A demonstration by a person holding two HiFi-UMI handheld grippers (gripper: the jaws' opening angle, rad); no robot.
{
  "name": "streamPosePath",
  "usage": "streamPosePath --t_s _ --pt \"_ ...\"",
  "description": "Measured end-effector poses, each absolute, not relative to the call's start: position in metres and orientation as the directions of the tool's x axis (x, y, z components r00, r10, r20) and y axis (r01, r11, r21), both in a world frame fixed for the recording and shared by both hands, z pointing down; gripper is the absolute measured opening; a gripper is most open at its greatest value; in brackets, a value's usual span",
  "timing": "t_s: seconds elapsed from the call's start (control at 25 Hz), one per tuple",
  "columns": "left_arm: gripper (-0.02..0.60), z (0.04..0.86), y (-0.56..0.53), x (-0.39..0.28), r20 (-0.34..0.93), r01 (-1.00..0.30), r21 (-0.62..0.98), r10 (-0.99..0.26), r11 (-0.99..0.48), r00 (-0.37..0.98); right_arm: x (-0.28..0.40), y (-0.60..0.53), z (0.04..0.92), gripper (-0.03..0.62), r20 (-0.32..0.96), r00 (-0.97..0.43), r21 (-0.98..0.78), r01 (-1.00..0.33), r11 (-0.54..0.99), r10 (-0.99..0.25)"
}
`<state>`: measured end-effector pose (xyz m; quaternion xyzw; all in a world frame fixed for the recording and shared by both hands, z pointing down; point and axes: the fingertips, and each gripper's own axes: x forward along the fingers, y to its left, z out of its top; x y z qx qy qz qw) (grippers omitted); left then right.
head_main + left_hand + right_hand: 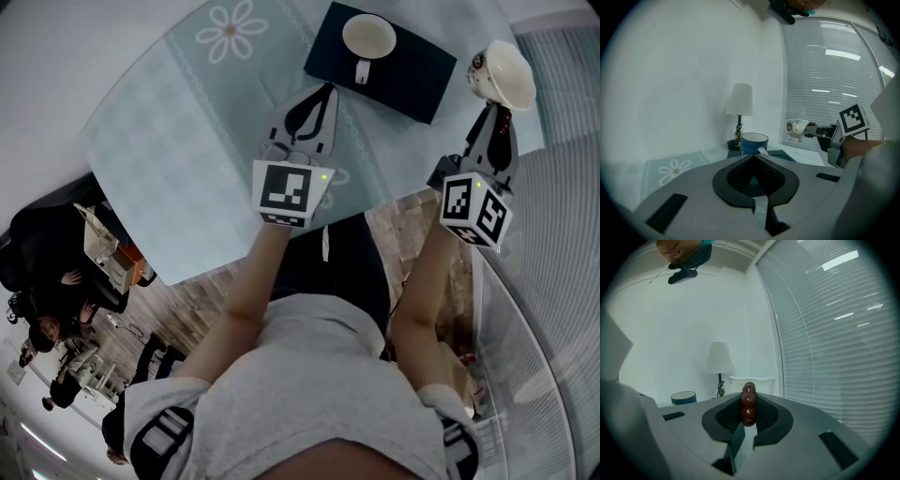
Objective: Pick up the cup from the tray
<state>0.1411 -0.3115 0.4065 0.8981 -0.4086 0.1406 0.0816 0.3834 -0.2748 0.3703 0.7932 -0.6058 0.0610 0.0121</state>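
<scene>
Head view, upper right: R gripper (500, 111) clamps white cup (506, 73) by beaded handle (748, 404); L gripper (322, 94), centre, jaws together, empty.

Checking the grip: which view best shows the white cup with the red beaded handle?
The head view: the whole white cup with the red beaded handle shows, held by the right gripper. The left gripper view shows the cup small, side-on. The right gripper view shows mainly its handle beads between the tongs.
</scene>
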Motion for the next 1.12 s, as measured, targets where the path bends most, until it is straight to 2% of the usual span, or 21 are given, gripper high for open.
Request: streamPosePath --t_s 0.52,1.12 --pt "0.006 0.421 -0.314 0.147 0.362 -0.752 0.012 -0.699 -0.659 0.617 0.440 -0.285 0.447 0.037 0.242 0.304 -0.117 -0.934 -0.339 -0.921" --pt "0.006 0.428 -0.317 0.150 0.381 -0.765 0.015 -0.703 -0.644 0.600 0.442 -0.323 0.479 0.037 0.289 0.247 -0.073 -0.958 -0.279 -0.925"
